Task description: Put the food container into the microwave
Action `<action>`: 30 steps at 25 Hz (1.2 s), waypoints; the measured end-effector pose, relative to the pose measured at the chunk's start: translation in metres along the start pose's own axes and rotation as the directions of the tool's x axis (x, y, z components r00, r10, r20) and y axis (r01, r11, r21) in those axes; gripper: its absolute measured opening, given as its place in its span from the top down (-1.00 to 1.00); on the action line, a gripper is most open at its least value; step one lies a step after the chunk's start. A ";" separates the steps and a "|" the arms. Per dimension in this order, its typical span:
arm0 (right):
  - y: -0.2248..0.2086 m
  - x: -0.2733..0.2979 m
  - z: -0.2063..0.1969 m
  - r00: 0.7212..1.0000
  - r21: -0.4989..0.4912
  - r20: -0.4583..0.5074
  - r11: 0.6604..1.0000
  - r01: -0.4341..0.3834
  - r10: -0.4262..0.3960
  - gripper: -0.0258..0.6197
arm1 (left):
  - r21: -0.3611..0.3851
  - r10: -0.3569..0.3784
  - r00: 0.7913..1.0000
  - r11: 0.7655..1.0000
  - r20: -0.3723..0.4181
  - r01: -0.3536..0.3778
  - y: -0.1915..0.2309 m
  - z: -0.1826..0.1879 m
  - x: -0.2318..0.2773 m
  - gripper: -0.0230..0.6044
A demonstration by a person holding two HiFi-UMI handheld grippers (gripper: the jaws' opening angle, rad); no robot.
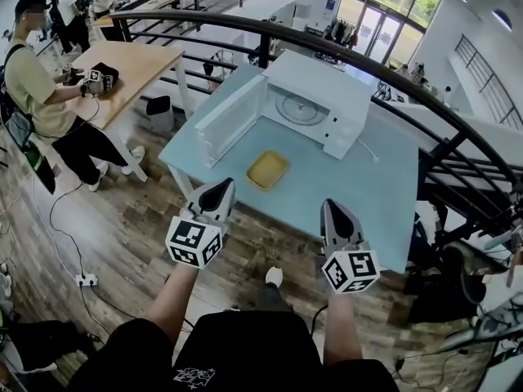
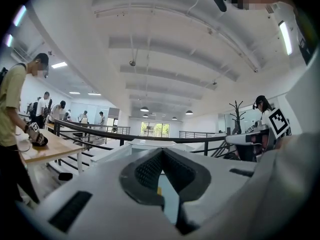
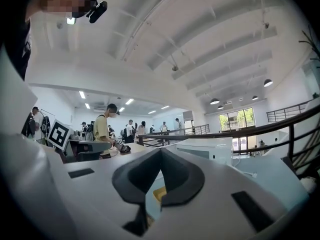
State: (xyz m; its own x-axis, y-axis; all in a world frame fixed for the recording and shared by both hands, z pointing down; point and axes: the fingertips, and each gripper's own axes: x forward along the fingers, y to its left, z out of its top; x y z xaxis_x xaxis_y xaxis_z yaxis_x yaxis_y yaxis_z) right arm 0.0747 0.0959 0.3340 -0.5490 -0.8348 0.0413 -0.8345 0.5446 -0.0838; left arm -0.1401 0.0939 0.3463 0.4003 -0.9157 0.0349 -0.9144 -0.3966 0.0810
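Shallow yellow rectangular food container (image 1: pixel 267 170) sits on the light-blue table (image 1: pixel 376 178), just in front of the open white microwave (image 1: pixel 327 80). From the container, left gripper (image 1: pixel 221 190) is nearer than right gripper (image 1: pixel 333 211). Both are clenched and empty.

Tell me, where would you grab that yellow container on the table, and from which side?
Probably its near rim, coming down from above. The yellow container lies flat and looks open-topped on the table, so one jaw could slip inside its low wall, leaving the far end free to enter the open microwave.
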 end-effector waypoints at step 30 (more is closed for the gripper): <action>-0.161 0.151 -0.019 0.984 0.096 -0.070 0.983 -0.155 0.162 0.90 | -0.029 0.102 0.987 0.994 -0.121 -0.106 0.003 -0.045 0.183 0.91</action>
State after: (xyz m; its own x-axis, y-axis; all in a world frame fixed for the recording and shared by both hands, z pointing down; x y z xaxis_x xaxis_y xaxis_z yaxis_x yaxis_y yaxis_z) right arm 0.1253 -0.1164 0.3726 -0.6789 -0.7279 0.0967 -0.7308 0.6571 -0.1848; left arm -0.0670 -0.0721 0.3980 0.3091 -0.9369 0.1635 -0.9497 -0.2948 0.1058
